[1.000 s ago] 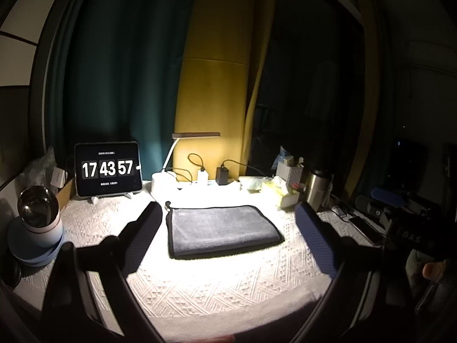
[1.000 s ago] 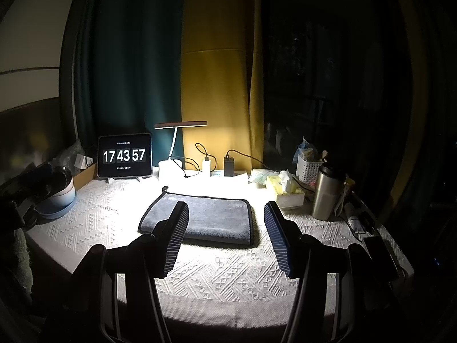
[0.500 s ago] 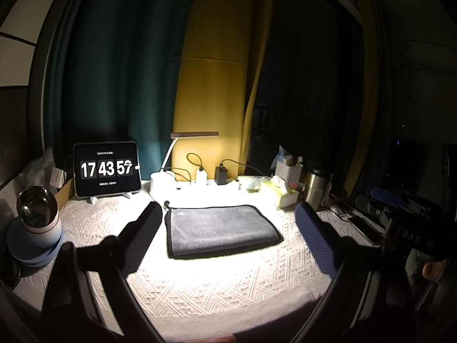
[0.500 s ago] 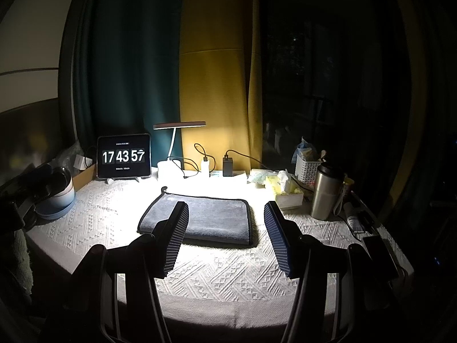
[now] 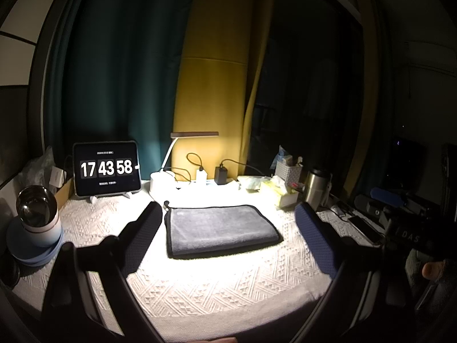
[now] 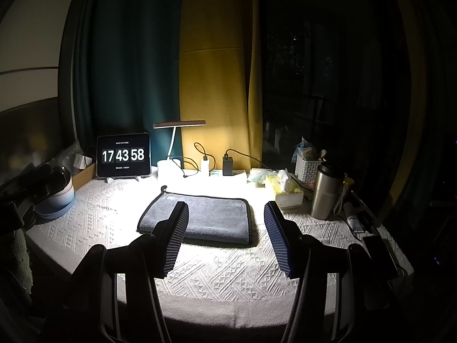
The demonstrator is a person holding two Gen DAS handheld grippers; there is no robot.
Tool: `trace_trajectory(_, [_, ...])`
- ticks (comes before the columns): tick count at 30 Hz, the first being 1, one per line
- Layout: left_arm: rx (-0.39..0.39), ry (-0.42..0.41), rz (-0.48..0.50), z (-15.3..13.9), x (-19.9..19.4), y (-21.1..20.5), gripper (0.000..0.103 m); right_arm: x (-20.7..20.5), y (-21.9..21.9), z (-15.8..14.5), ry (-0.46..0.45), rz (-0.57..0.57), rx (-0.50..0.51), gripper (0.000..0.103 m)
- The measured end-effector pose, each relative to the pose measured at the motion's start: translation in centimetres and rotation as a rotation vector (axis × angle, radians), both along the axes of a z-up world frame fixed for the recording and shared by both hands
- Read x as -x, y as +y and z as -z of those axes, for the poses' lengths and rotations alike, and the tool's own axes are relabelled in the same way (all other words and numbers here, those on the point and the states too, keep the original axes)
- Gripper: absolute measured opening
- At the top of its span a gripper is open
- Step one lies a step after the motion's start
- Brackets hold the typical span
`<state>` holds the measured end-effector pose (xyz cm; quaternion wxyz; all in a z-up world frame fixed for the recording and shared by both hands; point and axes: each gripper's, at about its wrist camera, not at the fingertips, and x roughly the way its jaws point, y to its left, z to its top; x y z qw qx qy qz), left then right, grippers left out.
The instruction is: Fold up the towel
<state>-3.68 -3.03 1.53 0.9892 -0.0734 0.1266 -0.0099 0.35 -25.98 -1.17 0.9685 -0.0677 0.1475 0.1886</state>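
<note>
My left gripper (image 5: pixel 228 228) and right gripper (image 6: pixel 226 228) both hang wide open, holding nothing. The soft grey towel with dark edging (image 5: pixel 220 230) lies flat on the white knitted tabletop (image 5: pixel 228 280), right under the lamp (image 5: pixel 194 135), so I can see its corners to grab.

Towel (image 5: pixel 220 230): grey plush cloth, matt, dark bound edge. Bench cover (image 5: pixel 228 280): white woven cloth, raised geometric pattern, rough. Flask (image 6: pixel 327 193): brushed metal, dull sheen. Gripper pads (image 6: pixel 278 237): ribbed blue, matt. Tablet (image 6: pixel 123 155): glossy screen.
</note>
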Motion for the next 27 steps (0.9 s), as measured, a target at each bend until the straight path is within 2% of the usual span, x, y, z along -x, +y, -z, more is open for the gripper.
trace_trajectory(27, [0.007, -0.013, -0.003, 0.48, 0.22, -0.45, 0.095, 0.06, -0.03, 0.11, 0.003, 0.001, 0.002, 0.058])
